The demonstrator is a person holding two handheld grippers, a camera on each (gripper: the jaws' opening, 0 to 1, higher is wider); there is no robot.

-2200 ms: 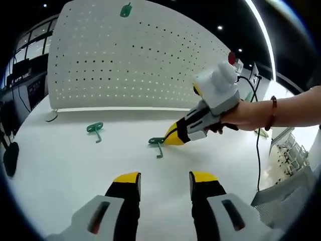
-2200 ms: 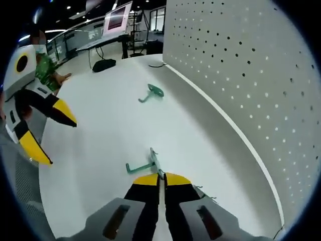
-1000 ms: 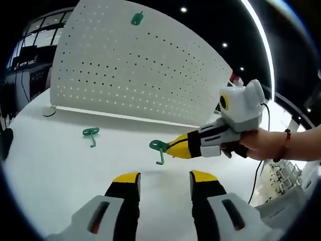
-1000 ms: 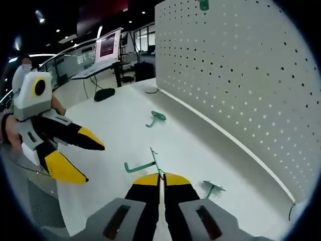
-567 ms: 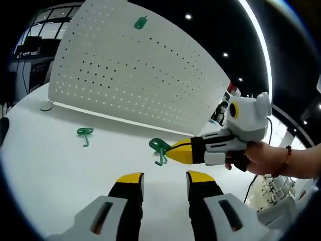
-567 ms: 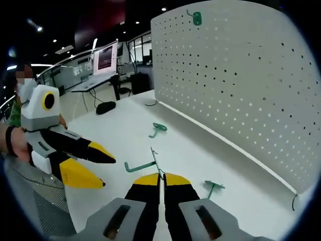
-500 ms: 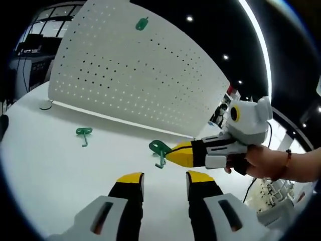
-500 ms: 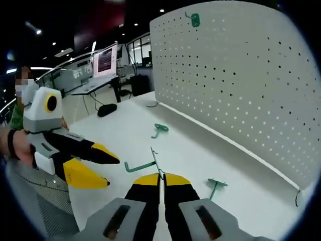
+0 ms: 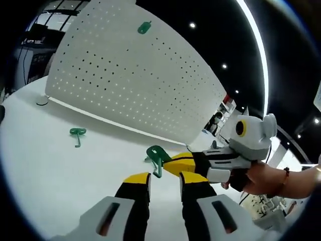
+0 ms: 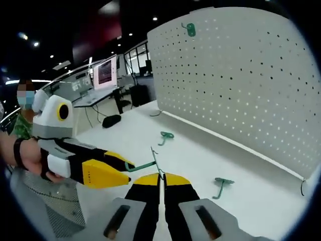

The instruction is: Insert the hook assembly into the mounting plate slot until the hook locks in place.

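One green hook [image 10: 145, 164] pinched in closed right gripper [image 10: 160, 176] fingers, shank pointing leftward, left gripper [image 9: 164, 175] open, seemingly empty.

White table [image 9: 45, 165] w/ black pouch [image 10: 111, 120]; lit monitor [image 10: 104, 71] on bg desk.

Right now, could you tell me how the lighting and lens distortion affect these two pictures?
Left gripper view: the pegboard bows strongly, with a bright ceiling strip arcing overhead. Right gripper view: dark background, the white table evenly lit, the held green hook sharp.
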